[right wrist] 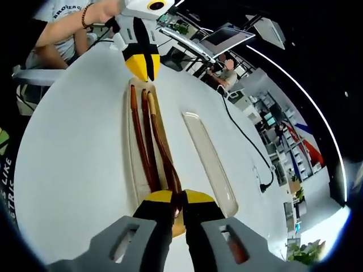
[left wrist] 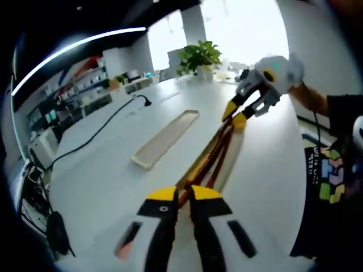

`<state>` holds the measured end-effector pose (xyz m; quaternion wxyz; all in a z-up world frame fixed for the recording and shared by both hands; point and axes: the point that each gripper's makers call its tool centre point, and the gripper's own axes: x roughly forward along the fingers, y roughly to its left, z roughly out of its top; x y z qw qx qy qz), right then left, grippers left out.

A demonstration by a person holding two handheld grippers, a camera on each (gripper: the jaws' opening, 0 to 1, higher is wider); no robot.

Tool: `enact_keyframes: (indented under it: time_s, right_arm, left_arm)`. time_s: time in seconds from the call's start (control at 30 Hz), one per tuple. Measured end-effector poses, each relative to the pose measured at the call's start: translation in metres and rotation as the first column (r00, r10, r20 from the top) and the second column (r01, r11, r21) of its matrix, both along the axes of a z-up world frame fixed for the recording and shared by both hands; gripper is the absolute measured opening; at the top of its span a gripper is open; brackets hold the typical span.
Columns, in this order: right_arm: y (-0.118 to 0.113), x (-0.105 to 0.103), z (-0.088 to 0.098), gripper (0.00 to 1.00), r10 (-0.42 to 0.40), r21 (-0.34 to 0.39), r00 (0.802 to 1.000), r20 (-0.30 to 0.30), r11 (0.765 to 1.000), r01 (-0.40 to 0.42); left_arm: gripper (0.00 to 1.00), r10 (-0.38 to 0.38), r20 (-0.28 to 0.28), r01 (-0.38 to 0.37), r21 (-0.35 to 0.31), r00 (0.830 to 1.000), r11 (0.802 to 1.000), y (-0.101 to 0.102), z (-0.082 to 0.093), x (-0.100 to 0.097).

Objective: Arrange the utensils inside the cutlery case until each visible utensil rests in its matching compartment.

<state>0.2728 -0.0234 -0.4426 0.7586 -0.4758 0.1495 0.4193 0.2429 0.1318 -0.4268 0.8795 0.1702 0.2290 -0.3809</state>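
Observation:
Three long brown utensils [right wrist: 148,141] lie side by side in a narrow beige case tray [right wrist: 131,170]; in the left gripper view the utensils [left wrist: 214,156] run away from me along the tray [left wrist: 233,156]. My right gripper [right wrist: 180,196] is shut on the near end of one brown utensil. In the left gripper view it [left wrist: 235,115] comes in from the upper right, at the far end of the sticks. My left gripper [left wrist: 185,194] is shut, with the stick ends showing in its narrow gap. From the right gripper view it [right wrist: 147,72] hangs just past the utensils' far ends; I cannot tell whether it touches them.
A second, empty beige tray [left wrist: 165,137] [right wrist: 211,161] lies beside the case on the white table [left wrist: 113,170]. A black cable [left wrist: 96,133] crosses the table, and a potted plant [left wrist: 199,56] stands at the far end. A person's arm [right wrist: 74,25] holds the left gripper.

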Motion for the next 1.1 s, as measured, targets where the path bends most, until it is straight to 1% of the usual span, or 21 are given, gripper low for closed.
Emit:
enact_keyframes:
  time_s: [0.17, 0.3, 0.53, 0.67, 0.8, 1.1]
  right_arm:
    - [0.0, 0.0, -0.001, 0.04, 0.003, 0.001, 1.0, -0.007, 1.0, -0.003]
    - [0.0, -0.001, -0.001, 0.04, 0.024, -0.01, 1.0, 0.012, 1.0, -0.024]
    - [-0.001, -0.006, 0.001, 0.05, 0.075, -0.035, 0.996, 0.04, 0.997, -0.073]
    - [-0.001, -0.01, 0.0, 0.05, 0.083, -0.035, 0.996, 0.022, 0.996, -0.082]
    - [-0.001, -0.015, 0.001, 0.05, 0.095, -0.041, 0.995, 0.02, 0.995, -0.095]
    - [-0.004, -0.022, 0.002, 0.06, 0.114, -0.055, 0.993, -0.009, 0.992, -0.114]
  left_arm:
    - [0.08, -0.008, -0.01, 0.008, -0.001, 1.0, 1.0, -0.008, -0.006, 0.001]
    - [0.08, -0.018, -0.021, 0.018, -0.002, 1.0, 1.0, -0.013, -0.01, 0.0]
    - [0.08, -0.022, -0.029, 0.022, -0.003, 0.999, 1.0, -0.014, -0.012, -0.002]
    - [0.08, -0.022, -0.031, 0.022, -0.005, 0.999, 1.0, -0.015, -0.012, -0.002]
    - [0.08, -0.026, -0.032, 0.026, -0.008, 0.999, 1.0, -0.016, -0.012, -0.002]
    - [0.08, -0.031, -0.039, 0.031, -0.011, 0.999, 0.999, -0.019, -0.012, -0.002]
